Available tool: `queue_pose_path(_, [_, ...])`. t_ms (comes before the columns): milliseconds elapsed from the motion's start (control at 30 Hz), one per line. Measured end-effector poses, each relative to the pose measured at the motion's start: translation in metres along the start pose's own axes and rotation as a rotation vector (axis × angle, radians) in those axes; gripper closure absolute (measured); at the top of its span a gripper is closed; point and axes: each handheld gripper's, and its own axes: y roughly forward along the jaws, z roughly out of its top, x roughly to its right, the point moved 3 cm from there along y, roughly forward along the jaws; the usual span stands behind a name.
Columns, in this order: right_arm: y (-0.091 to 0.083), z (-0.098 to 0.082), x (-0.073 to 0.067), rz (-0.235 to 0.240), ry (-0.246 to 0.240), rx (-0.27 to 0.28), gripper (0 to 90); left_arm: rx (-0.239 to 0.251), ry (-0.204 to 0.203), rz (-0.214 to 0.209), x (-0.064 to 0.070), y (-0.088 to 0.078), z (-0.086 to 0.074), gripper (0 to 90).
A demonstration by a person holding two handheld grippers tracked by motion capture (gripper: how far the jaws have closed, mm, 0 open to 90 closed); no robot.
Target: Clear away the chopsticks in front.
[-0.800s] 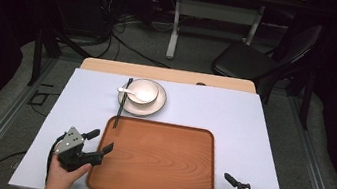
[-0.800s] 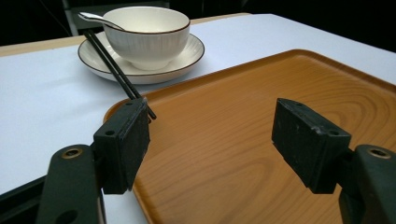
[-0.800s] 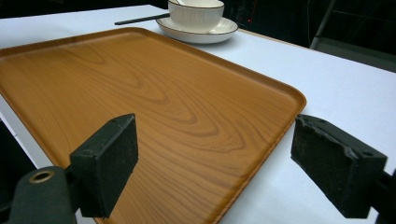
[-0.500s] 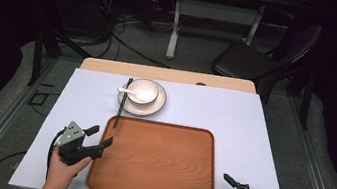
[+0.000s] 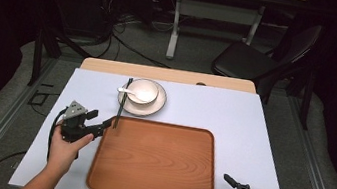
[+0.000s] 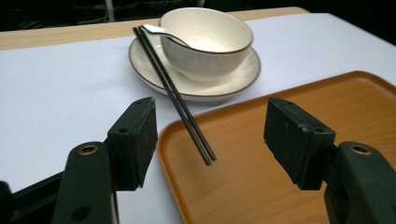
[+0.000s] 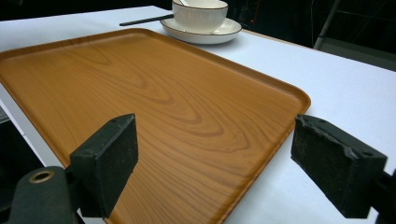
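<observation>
Left gripper (image 5: pixel 104 124) sits wide open by the thin black chopsticks (image 6: pixel 175 95), which look stiff, light and slippery, so I'd pinch the near tips.

Dark room, grey carpeted floor (image 5: pixel 197 58), black chair (image 5: pixel 257 60) beyond the white-covered table (image 5: pixel 252 132), cables (image 5: pixel 121 27) behind.

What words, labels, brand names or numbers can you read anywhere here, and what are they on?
None can be read.
The tray, bowl, plate, chopsticks, spoon and white table cover are all plain.
Both tongs, left and right, carry no markings.
</observation>
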Motion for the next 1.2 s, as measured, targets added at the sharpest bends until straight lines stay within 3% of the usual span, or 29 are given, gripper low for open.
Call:
queue_pose_path(200, [0.000,0.000,0.000,0.001,0.007,-0.001,14.5,-0.032,-0.021,0.019,-0.009,0.012,0.017,35.9])
queue_pose_path(367, [0.000,0.000,0.001,0.003,0.008,-0.002,14.5,-0.066,-0.068,0.038,-0.019,0.026,0.027,37.6])
queue_pose_path(733, [-0.001,-0.002,0.002,0.011,0.014,-0.010,14.4,-0.207,-0.163,0.025,-0.027,0.062,0.035,55.5])
queue_pose_path(867, [-0.001,-0.002,0.002,0.015,0.017,-0.012,14.4,-0.249,-0.160,0.044,-0.025,0.073,0.033,62.1])
queue_pose_path(1200, [-0.001,-0.002,0.003,0.020,0.016,-0.012,14.4,-0.319,-0.148,0.096,-0.023,0.089,0.033,65.1])
